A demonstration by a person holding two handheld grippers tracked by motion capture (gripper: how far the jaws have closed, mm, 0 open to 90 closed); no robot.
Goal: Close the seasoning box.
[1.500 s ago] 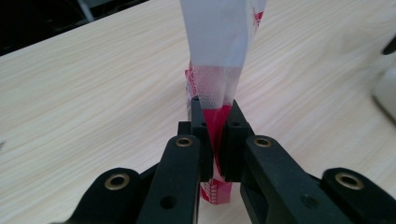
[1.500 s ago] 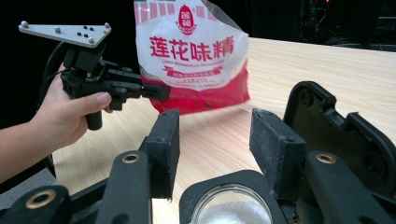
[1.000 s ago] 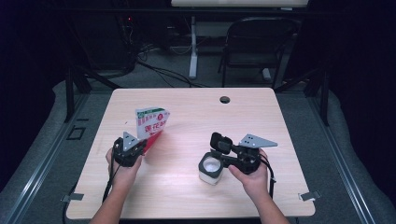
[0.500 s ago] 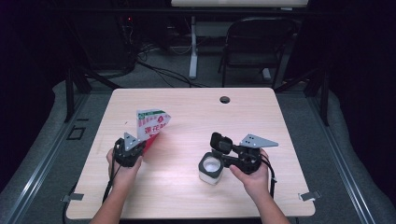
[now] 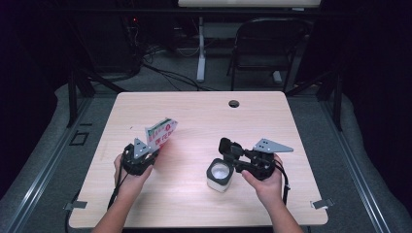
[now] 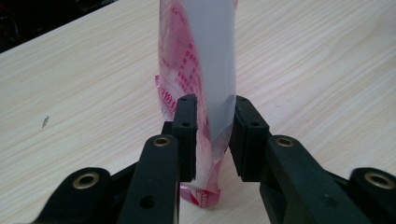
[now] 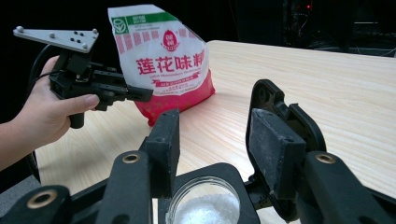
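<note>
Lighting: overhead, confined to the wooden table (image 5: 194,204), which reads bright and evenly lit; the room behind falls to near black. Shadows: soft and short. Glare: pale sheen on the seasoning bag (image 6: 205,70) between the left gripper's (image 6: 211,135) jaws, washing out its print. Focus: high view soft and low in detail; bag slightly smeared there. Right gripper view: near jaws sharp, background dark; the salt-filled jar (image 7: 204,205) below the jaws mildly blurred.
</note>
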